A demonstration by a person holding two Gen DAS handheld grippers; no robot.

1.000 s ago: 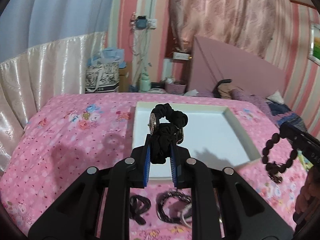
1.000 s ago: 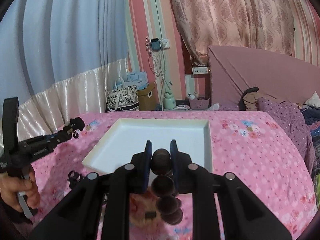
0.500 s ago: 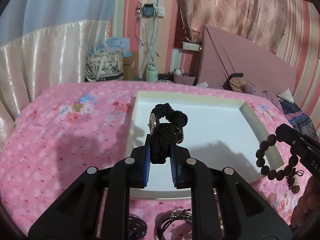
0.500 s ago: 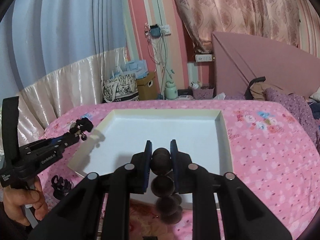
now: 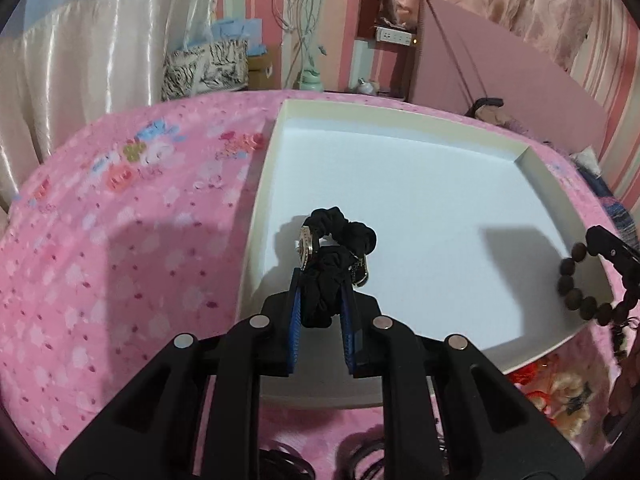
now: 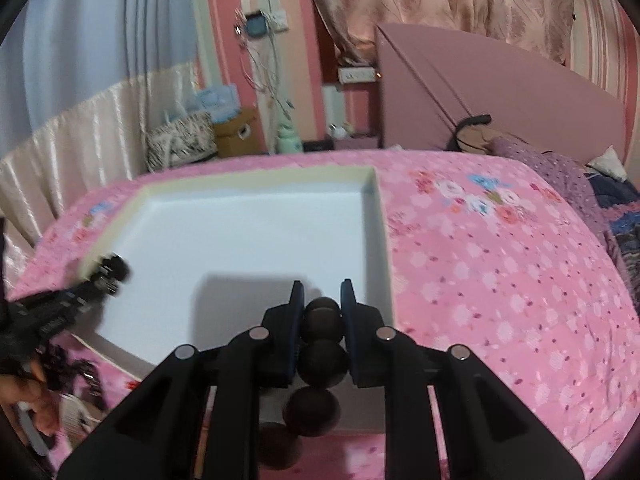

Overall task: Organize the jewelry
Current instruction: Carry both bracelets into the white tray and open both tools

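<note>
Looking through the left wrist camera first, I have the left gripper (image 5: 320,284) with its jaws clamped on a black scrunchie (image 5: 334,258) that carries a small metal watch face (image 5: 307,247); it hangs over the near left part of the white tray (image 5: 400,118), which sits on the pink floral bedspread (image 5: 120,240). I judge this piece light and soft: the fabric gives under pressure, so the bunched cloth is the right place to hold, well off the hard dial, which could scratch or twist loose. At the right edge the other tool shows, with a dark bead bracelet (image 5: 588,296) hanging at the tray's right wall. Against the picture a half second back, the tray now fills far more of this view and I look down on it more steeply, so I have brought the scrunchie forward over it. Turning to the right wrist camera, the right gripper (image 6: 322,300) has its jaws closed on the top bead of that bead bracelet (image 6: 322,344), the rest dangling below, over the tray's (image 6: 260,178) near right corner. The beads look hard, smooth and weightier, likely to swing and roll, so a single-bead pinch may slip. Here too the tray has come closer than before, and the left tool at the frame's left is blurred with motion.
</note>
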